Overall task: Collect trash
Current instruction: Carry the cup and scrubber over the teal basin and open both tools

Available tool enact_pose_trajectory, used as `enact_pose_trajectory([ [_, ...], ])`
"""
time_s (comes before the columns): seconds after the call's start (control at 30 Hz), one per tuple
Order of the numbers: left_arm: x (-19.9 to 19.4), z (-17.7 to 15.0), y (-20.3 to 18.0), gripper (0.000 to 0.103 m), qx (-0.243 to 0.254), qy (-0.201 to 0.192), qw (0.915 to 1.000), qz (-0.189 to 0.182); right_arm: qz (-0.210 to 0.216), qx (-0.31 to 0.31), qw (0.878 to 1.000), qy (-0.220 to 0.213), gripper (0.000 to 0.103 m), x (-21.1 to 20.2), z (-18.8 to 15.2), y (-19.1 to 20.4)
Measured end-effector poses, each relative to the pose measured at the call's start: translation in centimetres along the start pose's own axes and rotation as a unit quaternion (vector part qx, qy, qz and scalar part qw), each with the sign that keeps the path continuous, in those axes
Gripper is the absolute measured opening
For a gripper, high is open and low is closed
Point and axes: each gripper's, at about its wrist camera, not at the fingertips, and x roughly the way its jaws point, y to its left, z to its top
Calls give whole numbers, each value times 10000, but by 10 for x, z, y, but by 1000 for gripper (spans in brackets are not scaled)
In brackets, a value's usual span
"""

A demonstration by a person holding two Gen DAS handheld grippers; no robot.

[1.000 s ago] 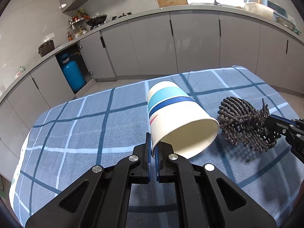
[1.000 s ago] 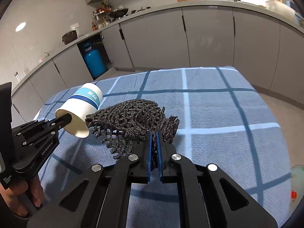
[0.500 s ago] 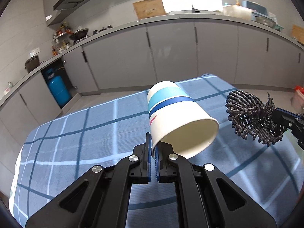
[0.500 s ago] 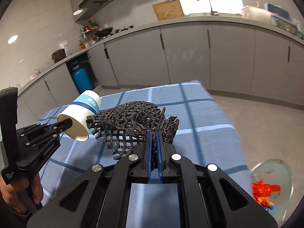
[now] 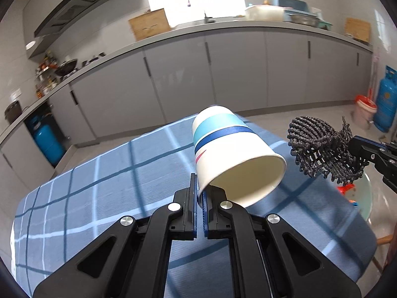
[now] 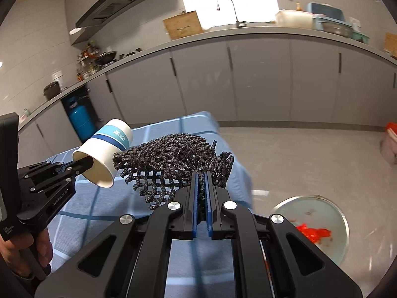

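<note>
My left gripper is shut on the rim of a white paper cup with blue bands, held in the air above the blue checked tablecloth. My right gripper is shut on a crumpled black foam net, held above the table's right end. In the right wrist view the cup and left gripper are at left. In the left wrist view the net and right gripper are at right. A round clear bin with red trash stands on the floor at right.
Grey kitchen cabinets run along the back wall. A blue gas cylinder stands at left and another at far right beside an orange bucket. The table's right edge drops to grey floor.
Both grippers have swung to the right with their loads, toward the table's right end. The bin on the floor has come further into view below the right gripper.
</note>
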Motion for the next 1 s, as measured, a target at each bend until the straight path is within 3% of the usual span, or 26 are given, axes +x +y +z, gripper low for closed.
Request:
enact_pose_trajectory([
  [0.47, 3, 10, -79, 5, 498, 1, 9972, -549, -520, 467, 9975, -115, 7, -31, -18, -77],
  [1.0, 11, 16, -144, 5, 954, 52, 9908, -960, -916, 883, 9917, -161, 7, -45, -31, -130],
])
